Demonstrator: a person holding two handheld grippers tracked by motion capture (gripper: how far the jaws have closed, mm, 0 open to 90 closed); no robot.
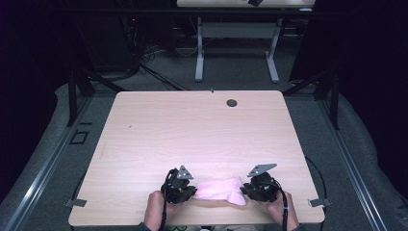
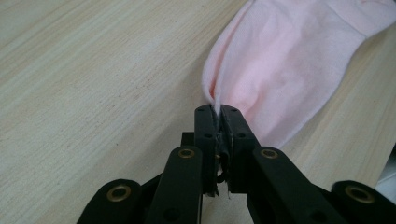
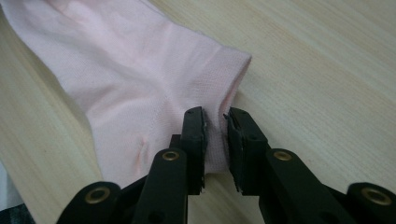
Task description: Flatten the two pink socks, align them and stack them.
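Sock [image 1: 222, 188] lies flat on the table [image 1: 192, 134] at the near edge, stretched between the two grippers

Left gripper [image 2: 218, 112]: jaws closed on a pinch of the sock's edge; the fabric rises straight out from between the tips and fans away ahead and to the right of them. In the high view this gripper [image 1: 185, 190] sits at the sock's left end

Right gripper [image 3: 215, 119]: jaws slightly apart, straddling the ribbed cuff end, with fabric lying in the gap and under the tips. No clamp is made yet. In the high view it [image 1: 250, 188] sits at the sock's right end

Step in hand, as judged: securing the second end. Procedure:
- Keep the left pinch firm and low, so the sock does not drag
- Lower the right tips until both layers of the cuff lie between the pads, then close
- Avoid catching a single layer; a thin bite is likely to slip under tension

Surface: pale wood-grain laminate, smooth, with a round cable port [image 1: 232, 102] at the far side. Room: dark, grey carpet, another desk [image 1: 235, 29] beyond
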